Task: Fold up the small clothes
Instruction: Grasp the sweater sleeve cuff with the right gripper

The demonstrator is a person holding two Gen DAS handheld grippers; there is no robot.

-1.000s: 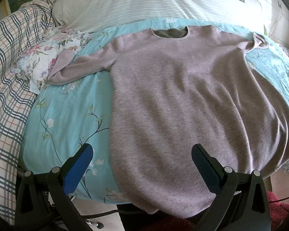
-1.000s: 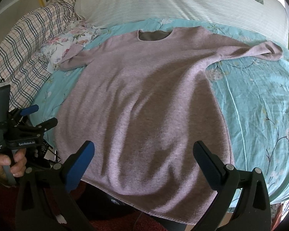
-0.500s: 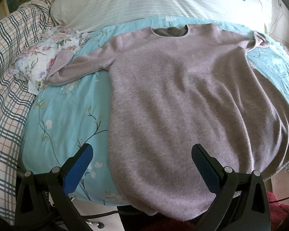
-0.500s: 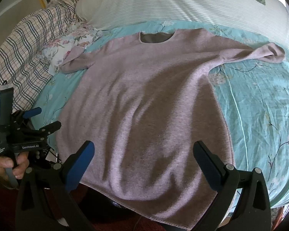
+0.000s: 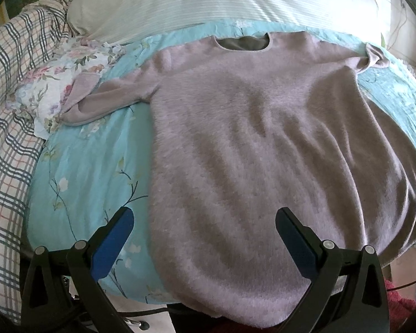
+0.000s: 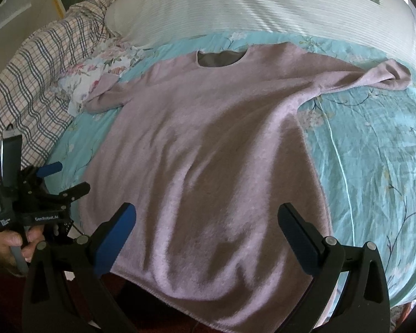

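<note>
I see the pink sweater [image 5: 258, 144] lying flat on the bed [image 5: 97, 172], hem hanging over the near edge; my left claw [image 5: 205, 233] and right claw [image 6: 208, 230] both hang spread and empty; I'd pinch each sleeve cuff, folding inward squarely.

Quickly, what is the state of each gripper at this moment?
Left gripper: open, holding nothing, above the pink sweater.
Right gripper: open, holding nothing.
</note>
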